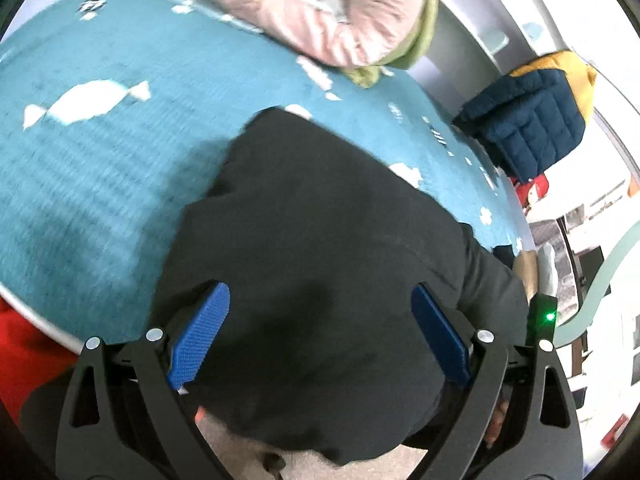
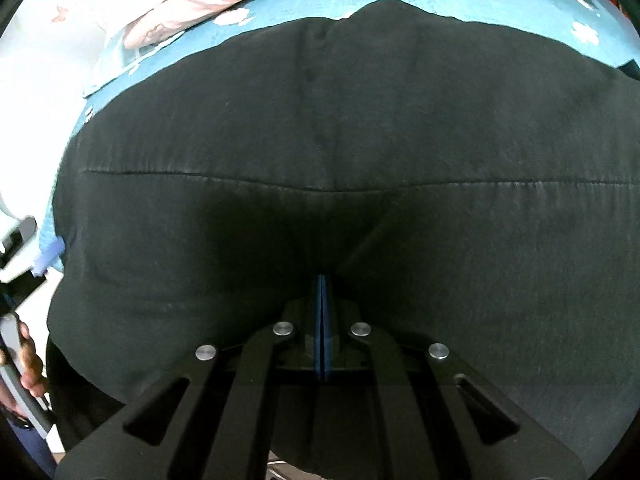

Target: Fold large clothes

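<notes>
Two grippers. Right gripper (image 2: 322,280): blue pads pressed together, tips at a crease of the garment; whether cloth is pinched between them cannot be told. Left gripper (image 1: 320,300): jaws spread wide above the garment, pads clear of it.

One black garment (image 2: 340,140): spread on the bed, near edge hanging over the side.

One teal bedspread (image 1: 120,160), white patterned.

One pink padded jacket (image 1: 340,12), green trim, at the far edge.

One navy quilted jacket (image 1: 528,120), yellow lining, beyond the bed.
</notes>
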A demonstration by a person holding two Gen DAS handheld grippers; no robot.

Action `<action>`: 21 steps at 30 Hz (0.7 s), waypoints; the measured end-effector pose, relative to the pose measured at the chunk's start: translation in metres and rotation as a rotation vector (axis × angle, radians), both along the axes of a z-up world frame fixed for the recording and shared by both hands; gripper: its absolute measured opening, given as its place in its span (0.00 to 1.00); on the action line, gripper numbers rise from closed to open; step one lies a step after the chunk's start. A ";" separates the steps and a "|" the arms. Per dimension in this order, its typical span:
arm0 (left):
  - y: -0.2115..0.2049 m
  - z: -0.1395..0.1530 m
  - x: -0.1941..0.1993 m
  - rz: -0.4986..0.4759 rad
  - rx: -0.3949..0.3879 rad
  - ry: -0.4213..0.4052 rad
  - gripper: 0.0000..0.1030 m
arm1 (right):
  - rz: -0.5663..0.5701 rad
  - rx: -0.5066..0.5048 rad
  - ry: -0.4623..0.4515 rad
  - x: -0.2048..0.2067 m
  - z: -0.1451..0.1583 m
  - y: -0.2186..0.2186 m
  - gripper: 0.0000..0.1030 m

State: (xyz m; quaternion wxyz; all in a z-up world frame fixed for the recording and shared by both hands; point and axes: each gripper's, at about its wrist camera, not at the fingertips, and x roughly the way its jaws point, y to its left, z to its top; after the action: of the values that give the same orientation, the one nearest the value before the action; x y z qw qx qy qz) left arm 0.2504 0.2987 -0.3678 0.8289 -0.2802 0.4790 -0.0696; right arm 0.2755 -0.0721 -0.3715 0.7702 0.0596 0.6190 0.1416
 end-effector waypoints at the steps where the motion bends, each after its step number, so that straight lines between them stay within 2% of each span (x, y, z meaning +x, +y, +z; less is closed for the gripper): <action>1: 0.002 0.000 -0.003 0.007 0.038 0.014 0.89 | -0.002 0.001 0.002 0.000 0.000 0.000 0.00; 3: 0.006 0.000 -0.010 0.031 0.075 0.021 0.90 | -0.001 -0.005 -0.001 -0.001 0.001 0.001 0.00; 5: 0.010 -0.009 -0.013 0.049 0.038 0.055 0.90 | -0.008 -0.003 -0.003 -0.002 0.003 0.001 0.00; 8: 0.006 -0.043 -0.011 0.030 0.005 0.159 0.91 | -0.016 0.006 -0.003 -0.004 0.004 0.000 0.00; 11: 0.005 -0.047 -0.016 0.071 -0.027 0.152 0.92 | -0.019 0.016 -0.002 -0.004 0.004 -0.001 0.00; 14: 0.009 -0.056 -0.022 0.091 -0.126 0.174 0.92 | -0.021 0.019 0.003 -0.004 0.005 -0.002 0.00; 17: 0.013 -0.073 -0.035 0.134 -0.291 0.211 0.92 | -0.033 0.036 0.012 -0.004 0.006 -0.004 0.00; 21: 0.011 -0.079 -0.037 0.147 -0.294 0.207 0.92 | -0.033 0.042 0.012 -0.005 0.009 -0.006 0.00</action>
State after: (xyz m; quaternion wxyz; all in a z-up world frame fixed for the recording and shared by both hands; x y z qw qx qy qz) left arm 0.2135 0.3093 -0.4466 0.7281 -0.4383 0.5248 -0.0488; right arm 0.2704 -0.0779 -0.3630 0.7672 0.0867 0.6196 0.1415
